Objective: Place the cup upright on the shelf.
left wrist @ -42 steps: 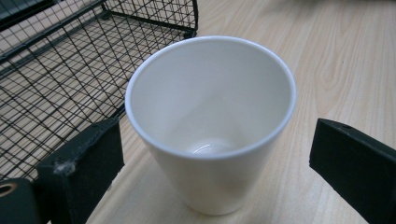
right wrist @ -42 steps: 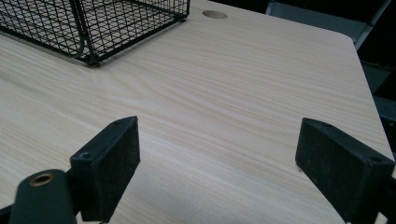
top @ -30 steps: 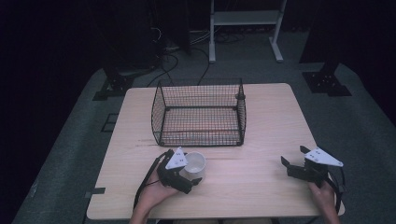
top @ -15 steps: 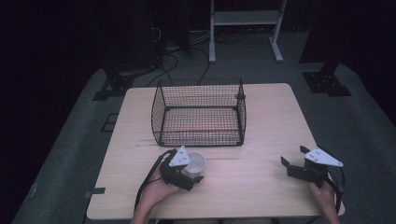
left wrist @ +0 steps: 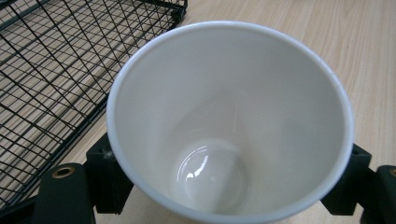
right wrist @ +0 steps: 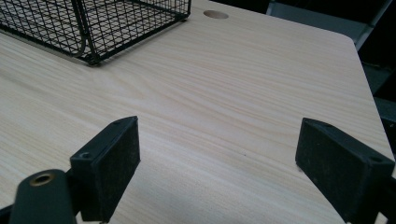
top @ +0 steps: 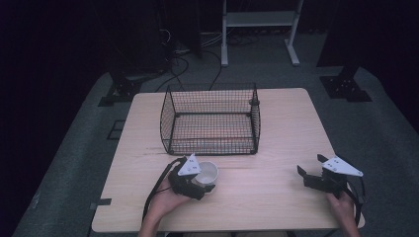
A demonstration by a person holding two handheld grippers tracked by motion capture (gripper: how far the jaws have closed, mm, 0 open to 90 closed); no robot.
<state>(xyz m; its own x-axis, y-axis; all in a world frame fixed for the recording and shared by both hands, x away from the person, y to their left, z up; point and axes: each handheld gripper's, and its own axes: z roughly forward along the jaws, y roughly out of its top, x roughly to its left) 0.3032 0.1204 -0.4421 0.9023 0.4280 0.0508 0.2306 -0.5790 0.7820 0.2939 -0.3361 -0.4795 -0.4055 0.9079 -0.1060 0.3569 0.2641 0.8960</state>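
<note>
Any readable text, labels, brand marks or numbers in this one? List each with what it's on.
None can be read.
Cup: plain white inside and on the rim, no print.
Basket: bare black wire, no tag.
Table: bare wood grain, no sticker.
Grey plates on the left tongs and right tongs: small dark marks, too small to read.

Overall light: dim in the high view, the room beyond the tabletop [top: 276, 148] near black.
Source: soft overhead light, falling evenly on the wood.
Glare: small bright highlights inside the white cup [left wrist: 210, 172].
Shadows: faint, under the wire basket [top: 210, 121].
Focus: the gripper views are sharp on the wood grain; near fingers [right wrist: 107, 163] slightly soft.
</note>
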